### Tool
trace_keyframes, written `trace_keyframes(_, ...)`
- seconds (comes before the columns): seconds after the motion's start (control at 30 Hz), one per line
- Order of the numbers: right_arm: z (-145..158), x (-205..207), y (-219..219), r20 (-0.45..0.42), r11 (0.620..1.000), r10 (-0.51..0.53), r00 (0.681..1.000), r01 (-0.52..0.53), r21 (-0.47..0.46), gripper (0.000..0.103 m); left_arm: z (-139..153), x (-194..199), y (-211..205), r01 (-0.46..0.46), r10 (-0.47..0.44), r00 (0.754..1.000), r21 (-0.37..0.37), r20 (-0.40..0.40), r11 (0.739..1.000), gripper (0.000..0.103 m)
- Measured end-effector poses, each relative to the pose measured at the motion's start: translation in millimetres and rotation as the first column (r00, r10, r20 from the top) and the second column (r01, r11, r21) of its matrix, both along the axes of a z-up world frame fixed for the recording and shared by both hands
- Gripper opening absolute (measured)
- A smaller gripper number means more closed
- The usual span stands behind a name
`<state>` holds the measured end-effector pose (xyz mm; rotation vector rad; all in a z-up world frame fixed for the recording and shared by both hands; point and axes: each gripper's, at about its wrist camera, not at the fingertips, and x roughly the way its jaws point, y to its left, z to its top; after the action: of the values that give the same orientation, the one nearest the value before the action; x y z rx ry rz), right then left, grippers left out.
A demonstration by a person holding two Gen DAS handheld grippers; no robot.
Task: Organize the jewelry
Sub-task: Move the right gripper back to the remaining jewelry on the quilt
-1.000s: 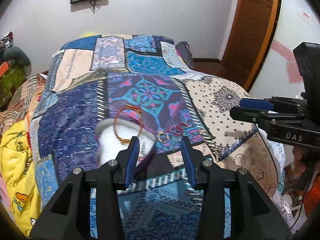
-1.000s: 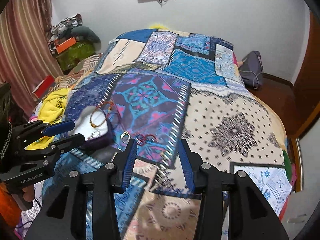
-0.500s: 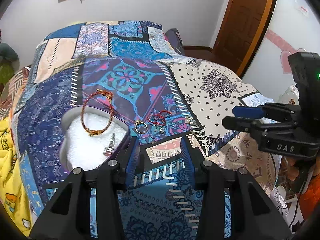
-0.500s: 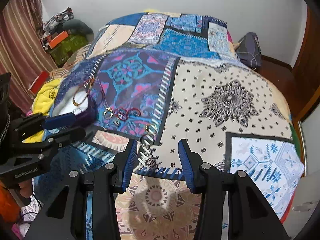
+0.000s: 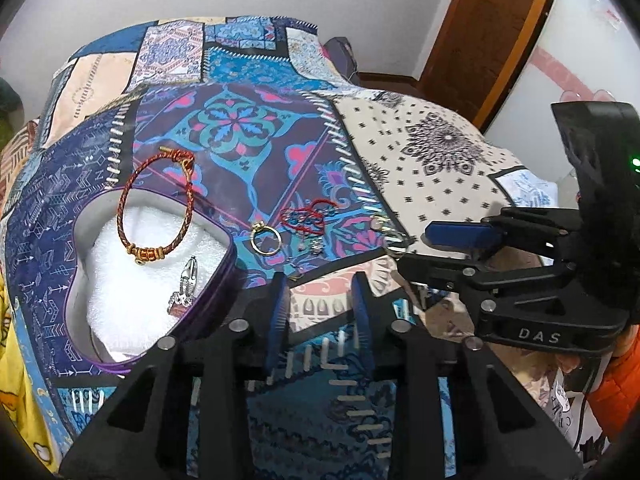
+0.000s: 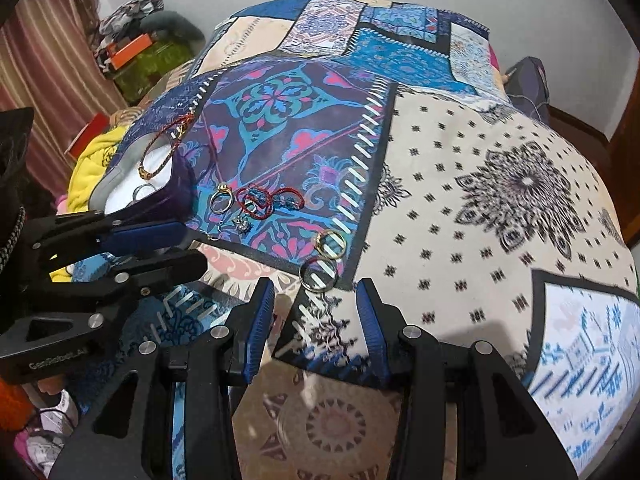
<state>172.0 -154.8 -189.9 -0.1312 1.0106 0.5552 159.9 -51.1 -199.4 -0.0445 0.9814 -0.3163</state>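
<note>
A purple heart-shaped jewelry box (image 5: 80, 232) with white lining lies on the patterned bedspread (image 5: 440, 148). A red braided bracelet (image 5: 188, 216) rests across its rim, and a silver pendant (image 5: 186, 280) lies inside. On the cloth to its right lie a gold ring (image 5: 266, 238), a red string tangle (image 5: 306, 220) and two more rings (image 5: 394, 238). My left gripper (image 5: 320, 292) hovers low just before the gold ring, its jaws closing with nothing between them. My right gripper (image 6: 316, 300) is open, and a silver ring (image 6: 318, 274) lies just beyond its tips, with a gold ring (image 6: 330, 244) behind that.
Yellow bedding (image 6: 92, 168) and piled clutter (image 6: 140, 52) sit left of the bed. A wooden door (image 5: 488, 32) stands at the right, and a dark bag (image 6: 528, 80) lies on the floor at the far end. An orange sleeve (image 5: 616, 392) shows behind the right gripper.
Both grippers have sunk toward the bed and tilted down, so the jewelry looks nearer. The left jaws have narrowed. The right jaws keep the same gap.
</note>
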Motion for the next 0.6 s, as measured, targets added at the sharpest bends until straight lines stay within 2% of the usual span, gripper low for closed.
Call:
trace_keyframes(0.1,-1.0,2.0,4.7,0.009,1.000,0.016,1.000,-0.016,-0.007,0.039,-4.6,5.3,2.7,-0.018,0.018,1.000,0.000,-0.008,1.000,0.024)
trace_keyframes(0.4,-9.2,5.7,15.3,0.023,0.999,0.043,0.999,-0.043,-0.026,0.038,-9.2,11.5,-6.5,-0.004,0.004,1.000,0.044,-0.001,0.999,0.024)
trace_keyframes(0.47,-9.6,6.4,15.7,0.028,0.999,0.042,0.999,-0.041,-0.026,0.035,-10.5,12.4,-8.4,-0.001,0.001,1.000,0.060,0.002,0.998,0.024)
trace_keyframes(0.6,-10.5,10.1,11.6,0.022,1.000,0.019,1.000,-0.019,-0.012,0.020,-12.8,13.7,-8.4,-0.001,0.001,1.000,0.069,0.001,0.998,0.024)
